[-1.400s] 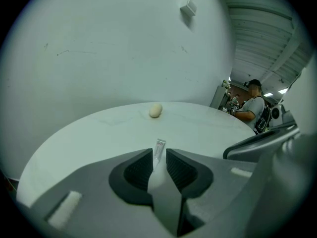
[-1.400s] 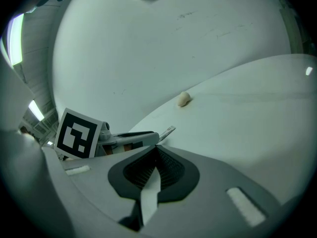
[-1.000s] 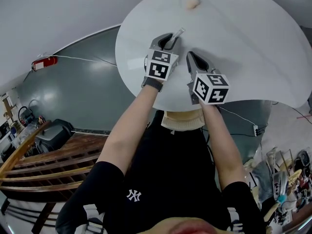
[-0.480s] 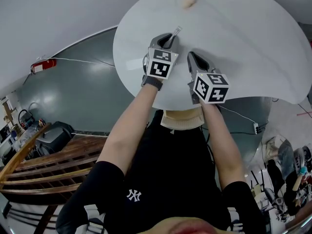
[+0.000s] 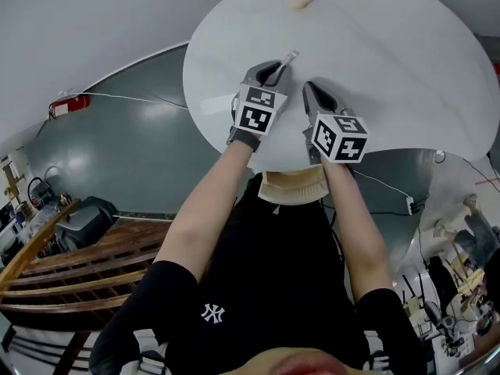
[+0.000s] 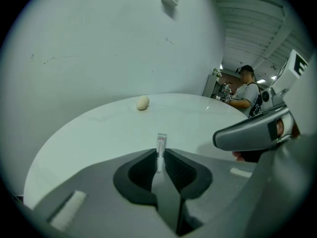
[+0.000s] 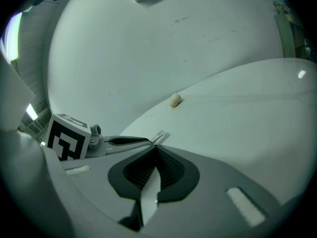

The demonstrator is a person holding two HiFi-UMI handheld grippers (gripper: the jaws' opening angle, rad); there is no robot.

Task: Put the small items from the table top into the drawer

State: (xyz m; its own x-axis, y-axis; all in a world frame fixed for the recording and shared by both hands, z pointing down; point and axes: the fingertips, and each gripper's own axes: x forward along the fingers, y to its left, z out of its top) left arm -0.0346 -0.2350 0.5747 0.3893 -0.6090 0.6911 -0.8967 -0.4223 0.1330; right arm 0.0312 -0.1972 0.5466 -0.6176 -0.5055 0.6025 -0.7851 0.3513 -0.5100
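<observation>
My left gripper (image 5: 275, 67) hovers over the near part of the round white table (image 5: 391, 61), shut on a thin white tube (image 5: 290, 56) that sticks out past its tips. In the left gripper view the tube (image 6: 161, 144) stands pinched between the pads of the left gripper (image 6: 159, 156). A small beige lump (image 5: 301, 0) lies at the table's far edge, also seen as the lump (image 6: 142, 102) and the lump (image 7: 175, 100). Just to the right, my right gripper (image 5: 309, 89) is shut with nothing in it (image 7: 156, 150).
A beige box-like thing (image 5: 291, 190) shows under the table's near edge between my arms. Grey floor (image 5: 117, 147) lies to the left, with wooden rails (image 5: 70, 264) and clutter beyond. A person (image 6: 245, 90) stands far off behind the table.
The left gripper has shifted a little to the right over the table with the tube in it. The right gripper has stayed in place.
</observation>
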